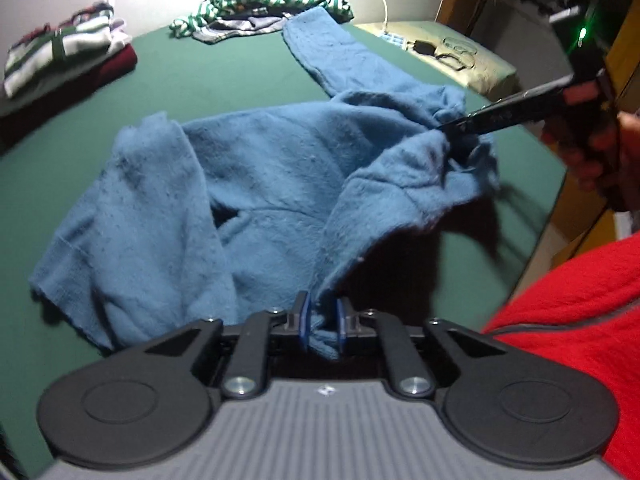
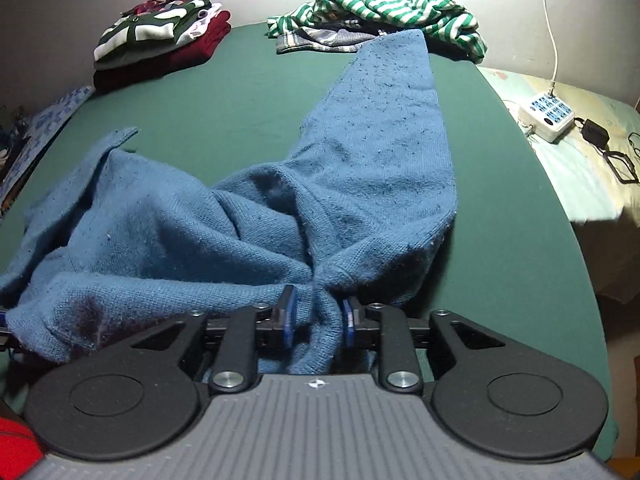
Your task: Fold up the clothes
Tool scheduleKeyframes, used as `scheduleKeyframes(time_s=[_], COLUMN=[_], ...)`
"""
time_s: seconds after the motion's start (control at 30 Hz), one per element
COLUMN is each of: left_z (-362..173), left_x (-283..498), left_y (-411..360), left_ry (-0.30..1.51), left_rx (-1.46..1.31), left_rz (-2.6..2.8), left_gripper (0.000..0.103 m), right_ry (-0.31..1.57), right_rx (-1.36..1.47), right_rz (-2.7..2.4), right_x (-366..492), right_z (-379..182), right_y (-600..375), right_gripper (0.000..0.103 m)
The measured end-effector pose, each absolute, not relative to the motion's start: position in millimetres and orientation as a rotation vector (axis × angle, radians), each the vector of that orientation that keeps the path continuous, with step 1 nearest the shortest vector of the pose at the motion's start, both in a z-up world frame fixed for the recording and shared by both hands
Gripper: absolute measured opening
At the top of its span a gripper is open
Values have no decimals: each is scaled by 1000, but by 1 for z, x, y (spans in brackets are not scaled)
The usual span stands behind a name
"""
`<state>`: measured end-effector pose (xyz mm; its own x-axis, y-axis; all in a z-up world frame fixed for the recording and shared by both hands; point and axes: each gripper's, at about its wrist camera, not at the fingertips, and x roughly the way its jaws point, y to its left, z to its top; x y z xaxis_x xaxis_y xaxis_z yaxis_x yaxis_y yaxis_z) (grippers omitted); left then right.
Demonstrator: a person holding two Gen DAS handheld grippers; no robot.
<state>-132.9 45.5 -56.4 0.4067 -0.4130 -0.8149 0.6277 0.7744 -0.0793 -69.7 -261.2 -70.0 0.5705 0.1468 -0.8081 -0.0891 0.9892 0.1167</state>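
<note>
Blue knitted sweater (image 1: 256, 184), fuzzy and pilled, lies crumpled on the green tabletop (image 1: 224, 68), partly lifted at its near and right edges. One long sleeve (image 2: 384, 112) stretches flat away toward the far side, its cuff reaching the heap of green-and-white striped clothing (image 2: 384, 4). Other sleeve (image 1: 128, 216) folded over the body on the left side.

Left gripper (image 1: 322, 320), black with blue pads, sits at the near edge of the sweater; its jaws are pressed together on a bunched bit of the fabric edge, cloth rising from the pinch up toward the right. Right gripper (image 2: 316, 316), same build, is pinched on a thick gather of the sweater where body and sleeve meet, folds radiating out from the grip. From the left wrist view the right gripper (image 1: 460, 124) shows as dark fingers biting the raised right corner, held by a hand (image 1: 596, 152).

Folded stack of dark red, green and white garments (image 2: 160, 44) far left, well apart from the sweater. White power strip (image 2: 546, 114) off the table on the right. Red sleeve (image 1: 572, 320) near right.
</note>
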Motion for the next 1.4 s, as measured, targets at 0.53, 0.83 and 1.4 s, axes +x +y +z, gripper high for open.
scheduleKeyframes(time_s=[0.53,0.83,1.4], left_z=[-74,-21,228], left_x=[-111,-130,-156], left_y=[16,6,99], left_ry=[835,576,67], left_rx=[346,309,83], left_rz=[-621,-262,53], left_gripper=[19,17,6], right_ry=[949,822,196], right_rx=[323,439,551], right_rz=[-3,166,734], right_x=[-101,-89,-65], right_z=[-91,-43,183], right_y=[-291,-314,-313], right_gripper=[27,8,8])
